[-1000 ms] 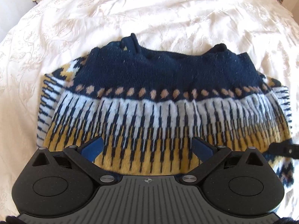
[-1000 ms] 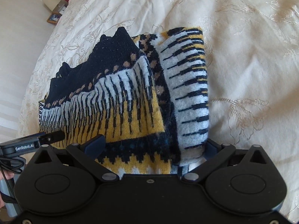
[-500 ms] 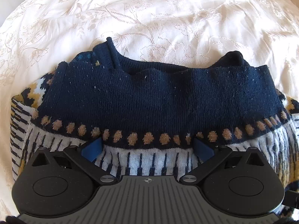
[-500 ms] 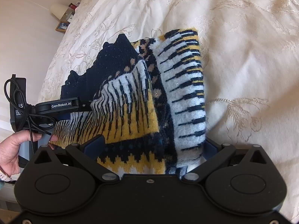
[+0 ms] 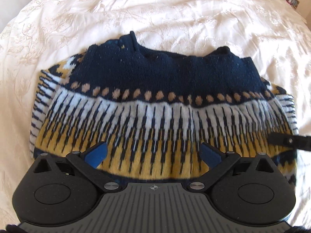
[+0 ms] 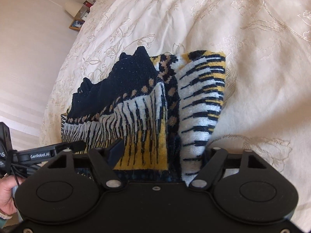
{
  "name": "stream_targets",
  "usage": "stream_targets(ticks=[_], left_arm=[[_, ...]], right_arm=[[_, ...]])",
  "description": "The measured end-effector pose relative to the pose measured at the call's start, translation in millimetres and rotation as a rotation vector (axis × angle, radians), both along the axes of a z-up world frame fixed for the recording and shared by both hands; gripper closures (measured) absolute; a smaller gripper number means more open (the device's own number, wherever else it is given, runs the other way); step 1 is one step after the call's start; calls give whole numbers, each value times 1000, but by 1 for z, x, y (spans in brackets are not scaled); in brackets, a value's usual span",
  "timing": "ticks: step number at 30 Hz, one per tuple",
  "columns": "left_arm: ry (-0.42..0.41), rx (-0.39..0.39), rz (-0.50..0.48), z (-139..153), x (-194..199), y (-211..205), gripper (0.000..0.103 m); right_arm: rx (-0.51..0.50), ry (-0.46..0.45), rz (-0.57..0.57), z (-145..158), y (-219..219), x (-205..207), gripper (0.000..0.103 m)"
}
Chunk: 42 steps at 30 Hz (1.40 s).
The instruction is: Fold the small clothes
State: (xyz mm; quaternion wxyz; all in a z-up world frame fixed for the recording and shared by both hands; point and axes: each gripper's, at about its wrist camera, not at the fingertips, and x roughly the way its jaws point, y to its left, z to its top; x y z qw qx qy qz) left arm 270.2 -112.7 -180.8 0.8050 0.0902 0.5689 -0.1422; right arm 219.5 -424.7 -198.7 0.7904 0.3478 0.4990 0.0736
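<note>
A small knitted sweater (image 5: 155,104), navy at the top with tan dots, white and yellow zigzag bands below, lies folded on a cream bedspread (image 5: 155,9). My left gripper (image 5: 153,154) is open, its blue pads over the sweater's near yellow edge. In the right wrist view the sweater (image 6: 147,108) shows from its right end, with a striped sleeve (image 6: 202,104) folded along the side. My right gripper (image 6: 161,151) is open over that end; its right finger is hidden under the sleeve. The left gripper's finger (image 6: 58,149) reaches in from the left.
The embroidered bedspread (image 6: 252,58) spreads all around the sweater. A bedside shelf with a lamp and framed pictures (image 6: 77,17) stands at the far left by the wall. The right gripper's finger (image 5: 287,141) shows at the right edge of the left wrist view.
The left gripper pushed forward over the sweater, then drew back to its near edge. The right gripper stayed open at the right end; the sleeve settled a little.
</note>
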Motion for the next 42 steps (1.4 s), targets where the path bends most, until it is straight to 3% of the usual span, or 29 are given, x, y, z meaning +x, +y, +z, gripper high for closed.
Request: stream_targets(ticks=[2,5,8,13,18,28,35,42], left_arm=[[23,10,-3,-7,-5,5,1],[39,18,-13,-20,-9,8,0],[59,16,-15,-27,-2,7,0],[68,-61,18,-10,9,24,1],[42,-134,52,13,12,68,1],[11,-170,122,40,10,164,1],[26,-157,182,38,14,230,1],[58,-154,220,30,14,267,1]], right_arm=[[-29,13,-1,3,-1,1,57],[-55,26,-1,11,3,2,63],[-128,49,1,22,15,5,65],[-189,57,-34,42,35,10,67],[-208,24,-45,69,53,13,67],[-215,-54,11,113,140,45,68],[-167,-70,75,105,231,78,69],[-222,8,141,71,300,104,69]])
